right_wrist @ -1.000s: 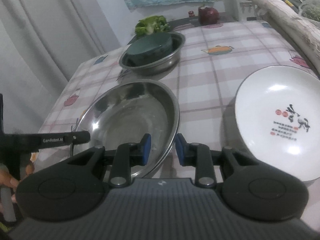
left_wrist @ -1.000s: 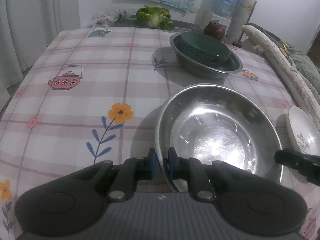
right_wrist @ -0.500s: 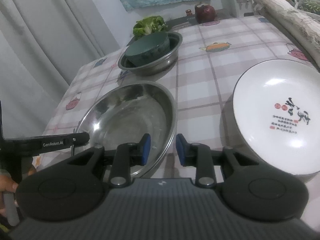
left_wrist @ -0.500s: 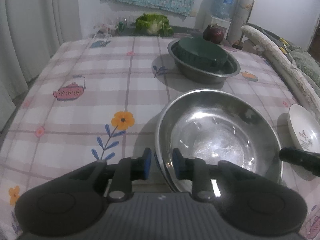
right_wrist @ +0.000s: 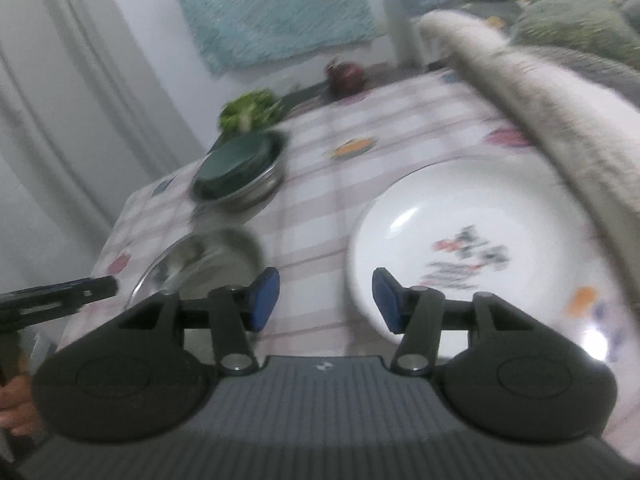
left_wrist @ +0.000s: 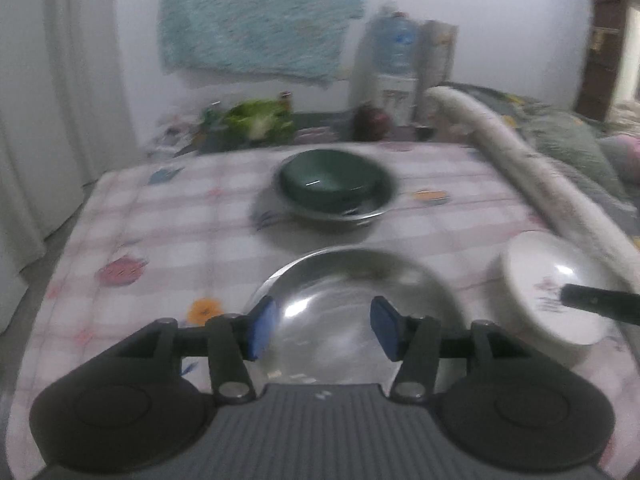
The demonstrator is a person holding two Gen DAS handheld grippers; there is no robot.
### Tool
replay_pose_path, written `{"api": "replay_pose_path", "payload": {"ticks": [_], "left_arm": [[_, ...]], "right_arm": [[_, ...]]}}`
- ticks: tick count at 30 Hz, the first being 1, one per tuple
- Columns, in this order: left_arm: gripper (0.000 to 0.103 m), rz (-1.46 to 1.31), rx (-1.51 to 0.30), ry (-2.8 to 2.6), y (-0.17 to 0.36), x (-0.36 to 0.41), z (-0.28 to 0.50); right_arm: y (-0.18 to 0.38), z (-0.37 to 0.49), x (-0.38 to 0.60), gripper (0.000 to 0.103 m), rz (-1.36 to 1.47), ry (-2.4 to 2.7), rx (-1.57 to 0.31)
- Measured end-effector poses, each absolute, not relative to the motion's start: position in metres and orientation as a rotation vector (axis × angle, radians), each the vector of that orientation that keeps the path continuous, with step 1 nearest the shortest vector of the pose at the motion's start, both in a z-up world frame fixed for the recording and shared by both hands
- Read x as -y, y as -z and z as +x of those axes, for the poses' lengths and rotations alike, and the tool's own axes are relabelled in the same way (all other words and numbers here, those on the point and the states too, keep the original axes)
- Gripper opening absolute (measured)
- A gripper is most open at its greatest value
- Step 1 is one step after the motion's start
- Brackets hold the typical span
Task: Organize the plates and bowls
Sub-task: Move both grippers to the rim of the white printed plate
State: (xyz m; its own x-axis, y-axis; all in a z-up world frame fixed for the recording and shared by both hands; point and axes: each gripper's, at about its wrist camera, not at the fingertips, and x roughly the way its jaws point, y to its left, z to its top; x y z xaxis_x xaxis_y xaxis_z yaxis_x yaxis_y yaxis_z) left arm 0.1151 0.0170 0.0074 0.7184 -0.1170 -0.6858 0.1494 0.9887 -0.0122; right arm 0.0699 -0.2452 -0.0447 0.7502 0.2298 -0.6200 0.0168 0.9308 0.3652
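Both frames motion-blurred. Left gripper (left_wrist: 323,329) nearest in its view, blue pads parted, jaws have just been opening; nothing pinched. The large shiny round steel basin (left_wrist: 356,304) sits on the table straight past the fingers, its near rim seen through the gap but touching neither pad. Basin is released, resting flat on the pink-and-white checked tablecloth with flower and teapot prints (left_wrist: 160,240).

Right gripper (right_wrist: 326,300) likewise spread, jaws have just been opening, nothing between the pads. In its view the steel basin (right_wrist: 208,264) lies off to the left of the left finger, apart from it. The white round ceramic plate with a red-and-black print (right_wrist: 480,240) lies to the right, its near-left rim just behind the right pad; cannot tell if it touches. A black tip of the other gripper (right_wrist: 60,296) pokes in from the left edge, with part of a hand (right_wrist: 16,404) below it.

Further back, mid-table: a dark green round bowl (left_wrist: 332,182) nested inside a second, smaller steel basin (left_wrist: 380,208), well apart from both grippers.

Far edge: green leafy vegetable (left_wrist: 260,120), dark red round object (left_wrist: 370,122), then a water jug (left_wrist: 394,46) and a teal cloth on the wall (left_wrist: 260,20).
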Motion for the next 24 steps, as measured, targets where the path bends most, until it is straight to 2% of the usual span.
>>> {"api": "replay_pose_path", "payload": {"ticks": [5,12,22,24], "left_arm": [[0.063,0.069,-0.730,0.271,-0.014,0.038,0.115],[0.063,0.074,-0.772,0.354,0.013,0.116,0.117],[0.062,0.083,-0.849,0.347,0.058,0.159,0.124],[0.059,0.065,-0.871,0.335,0.062,0.160,0.131]], "right_arm": [[0.046,0.057,0.294,0.053,0.392,-0.010,-0.686],[0.052,0.053,0.351,0.053,0.367,0.053,-0.685],[0.077,0.091,0.388,0.047,0.361,-0.012,-0.761],[0.076,0.101,0.391,0.045,0.338,-0.038,-0.773]]}}
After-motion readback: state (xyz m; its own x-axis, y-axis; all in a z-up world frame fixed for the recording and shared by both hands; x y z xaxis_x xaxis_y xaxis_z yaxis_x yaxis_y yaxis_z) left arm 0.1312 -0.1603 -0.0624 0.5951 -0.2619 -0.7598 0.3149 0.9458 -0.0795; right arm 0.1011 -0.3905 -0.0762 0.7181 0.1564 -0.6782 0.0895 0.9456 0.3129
